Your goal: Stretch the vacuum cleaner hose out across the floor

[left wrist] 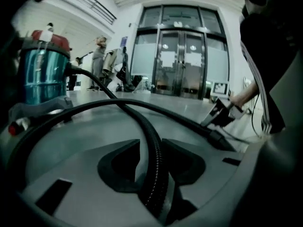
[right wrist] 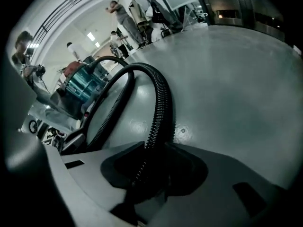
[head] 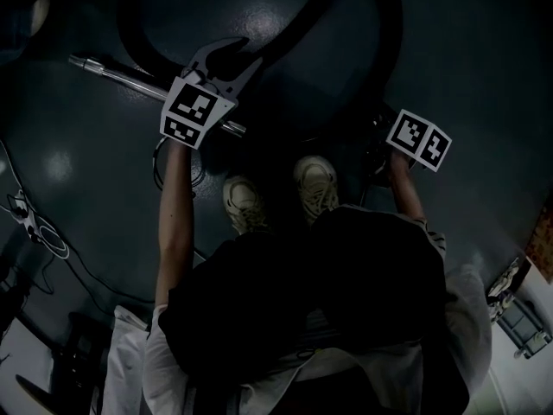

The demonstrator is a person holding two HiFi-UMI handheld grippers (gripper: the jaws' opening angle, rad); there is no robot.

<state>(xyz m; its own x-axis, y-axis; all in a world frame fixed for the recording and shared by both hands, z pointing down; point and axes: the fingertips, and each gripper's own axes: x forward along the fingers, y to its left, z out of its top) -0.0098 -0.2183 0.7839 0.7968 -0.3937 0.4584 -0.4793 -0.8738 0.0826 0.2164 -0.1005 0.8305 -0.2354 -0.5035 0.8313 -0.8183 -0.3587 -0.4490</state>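
Closest to the lens, gripping with the left tongs (left wrist: pixel 151 143): closed partway on the black ribbed vacuum cleaner hose (left wrist: pixel 152 124), pads pressed to both its sides. Same with the right tongs (right wrist: pixel 155 146), clamped partway round another stretch of hose, low at the frame's middle. Beyond both tongs, far from straight: curving away over the glossy grey floor (right wrist: pixel 227 70), bending back toward the teal canister vacuum cleaner with a red top (left wrist: pixel 42 74) at upper left, crossing over itself in the left gripper view. From the head view, looping in a wide arch across the top of the frame, above the chrome metal wand (head: pixel 130 78) and the pale sneakers (head: pixel 315 184). Judged barely begun: grip taken in two places, nothing laid out yet. Left to do: pulling the held stretches apart, undoing loop and crossing, laying the whole length in one line.
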